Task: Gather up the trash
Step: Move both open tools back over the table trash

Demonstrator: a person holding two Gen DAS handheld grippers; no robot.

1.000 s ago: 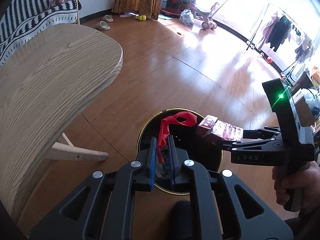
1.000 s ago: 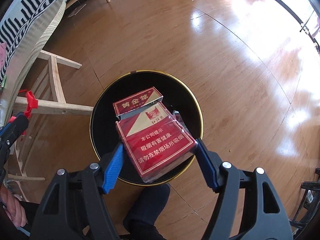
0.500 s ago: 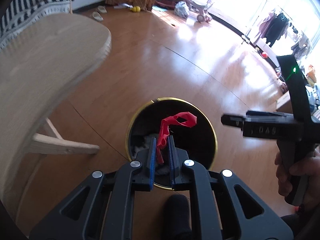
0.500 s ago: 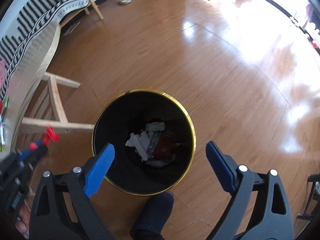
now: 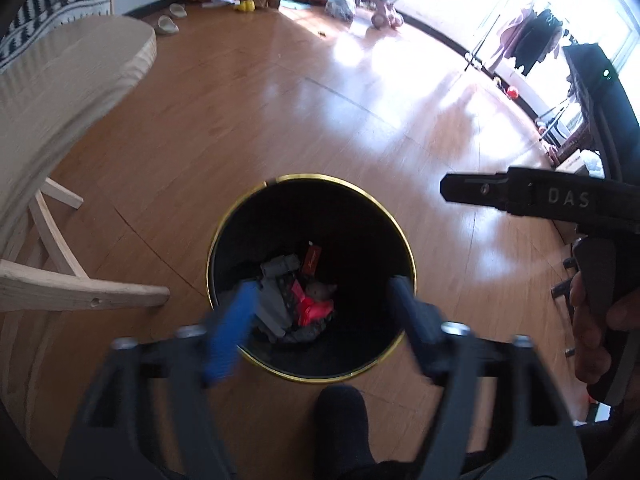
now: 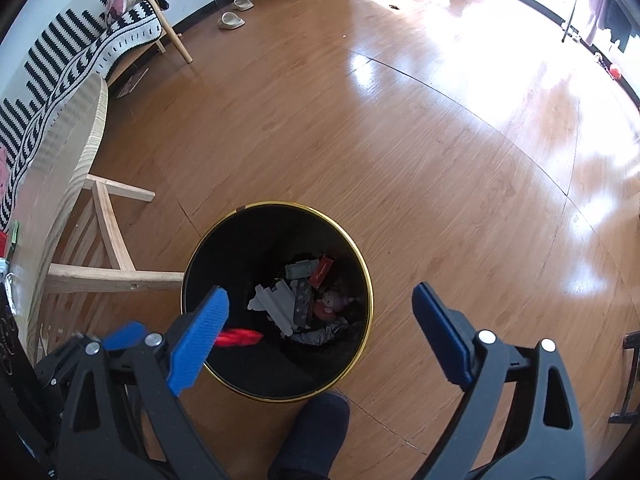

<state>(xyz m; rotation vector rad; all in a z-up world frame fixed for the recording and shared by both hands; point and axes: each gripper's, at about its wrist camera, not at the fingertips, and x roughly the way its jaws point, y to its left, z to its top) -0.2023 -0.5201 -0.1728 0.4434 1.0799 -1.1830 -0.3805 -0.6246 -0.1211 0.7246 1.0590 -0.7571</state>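
A black bin with a gold rim stands on the wood floor below both grippers. My left gripper hangs over its near edge, blurred, its jaws opening with nothing between them. A red scrap is loose inside the bin's mouth, just beyond a blue pad of the left gripper. My right gripper stands wide open and empty over the bin. Its finger shows side-on in the left wrist view. A red cigarette pack lies among grey and white litter on the bin's bottom.
A light wooden table with slanted legs stands left of the bin. A dark-socked foot rests at the bin's near side. A striped sofa, slippers and a stroller are far off.
The right gripper let the cigarette pack fall into the bin and drew off to the right. The left gripper, shut on the red scrap until now, has spread and the scrap has dropped.
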